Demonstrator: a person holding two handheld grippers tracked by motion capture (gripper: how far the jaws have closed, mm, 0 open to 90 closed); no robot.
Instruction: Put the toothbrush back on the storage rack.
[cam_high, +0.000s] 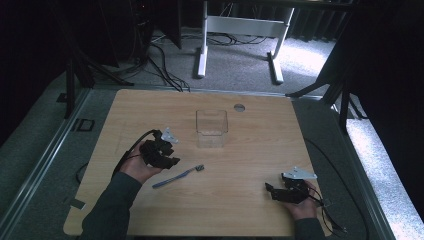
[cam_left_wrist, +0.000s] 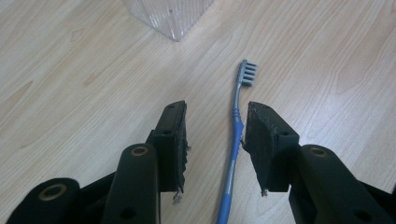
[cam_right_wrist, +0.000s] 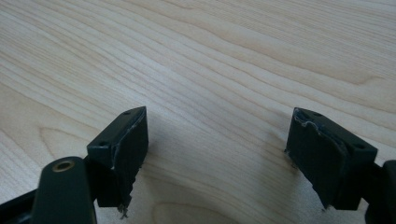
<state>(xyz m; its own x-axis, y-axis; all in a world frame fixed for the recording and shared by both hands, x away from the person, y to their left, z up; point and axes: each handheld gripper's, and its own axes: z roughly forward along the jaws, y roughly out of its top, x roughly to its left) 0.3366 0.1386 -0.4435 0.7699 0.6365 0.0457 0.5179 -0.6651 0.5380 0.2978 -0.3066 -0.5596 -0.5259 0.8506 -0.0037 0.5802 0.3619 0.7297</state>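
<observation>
Two claws over the tabletop (cam_high: 250, 165). Left claw (cam_left_wrist: 215, 140) hangs low with jaws parted, straddling the handle of the blue toothbrush (cam_left_wrist: 235, 140); the pads are not pressing it. Brush lies flat on the wood, grey head (cam_left_wrist: 248, 73) pointing away toward the clear container (cam_left_wrist: 168, 16).

Risks, as I judge them:
- Handle runs nearer the right-hand jaw than the other; closing off-centre could nudge or spin the brush rather than trap it.
- Handle is thin and flat on the wood; pads closing too high would pinch air or graze the top and let it skate.
- Gripped this far down the handle, the head end may droop on lifting.

Right claw (cam_right_wrist: 217, 154) is spread wide over bare wood, nothing between its jaws, well apart from the brush near the tabletop's right edge.

Surroundings: container stands upright just beyond the brush head, apparently empty. Nothing lies between brush and container.
</observation>
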